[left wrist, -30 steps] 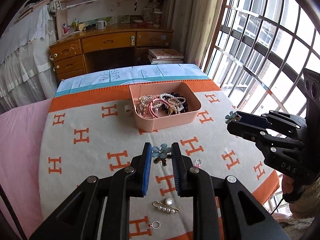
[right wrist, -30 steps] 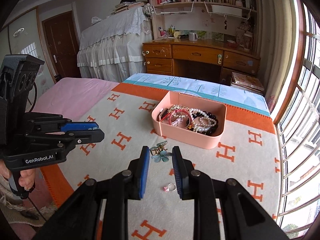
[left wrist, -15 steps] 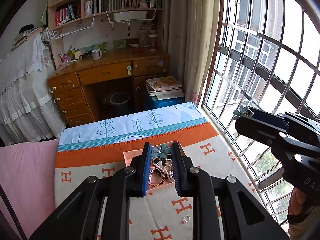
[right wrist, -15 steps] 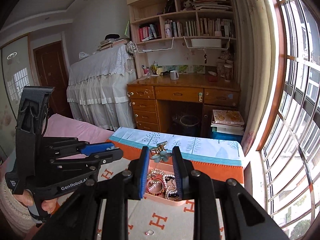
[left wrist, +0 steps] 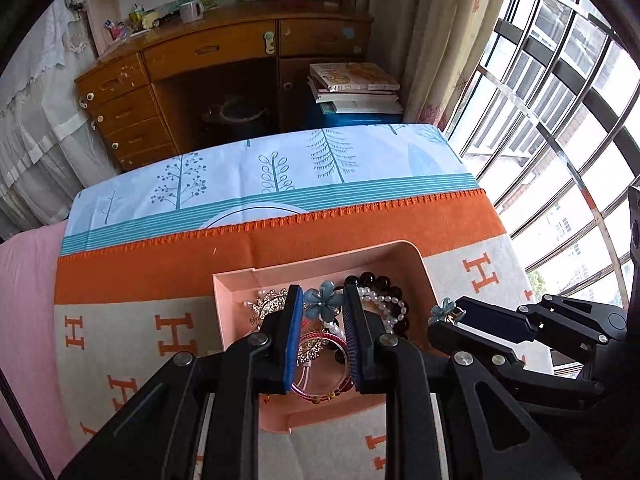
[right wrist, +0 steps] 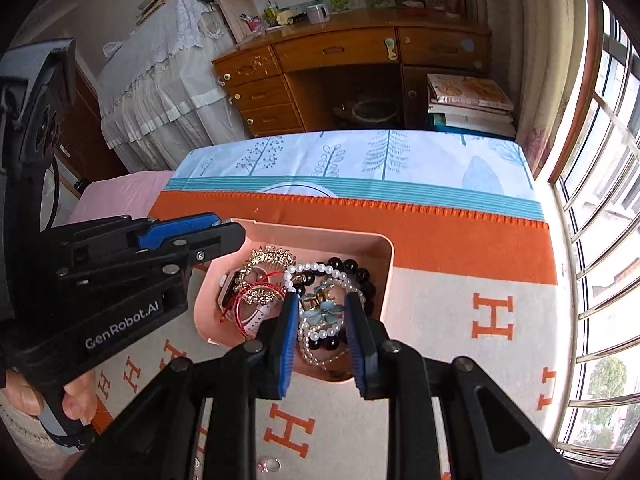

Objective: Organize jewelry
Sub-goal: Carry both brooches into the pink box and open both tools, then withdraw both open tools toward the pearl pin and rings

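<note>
A wooden desk [left wrist: 224, 60] with drawers faces the bed, beside curtains [left wrist: 432, 32] and a bright barred window [left wrist: 560, 92].

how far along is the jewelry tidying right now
Mostly done: bracelets and bead strands already lie in the pink tray. In hand: each gripper, left and right, holds a blue flower earring over the tray. Left: releasing both, plus a small ring on the blanket.

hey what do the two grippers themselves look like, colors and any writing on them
Both are black plastic with silver screw heads and blue pads on the fingers. The left gripper carries white "GenRobot.AI" lettering on its side, with bare fingers wrapped round its handle. The right gripper looks the same build; no lettering shows on it.
</note>
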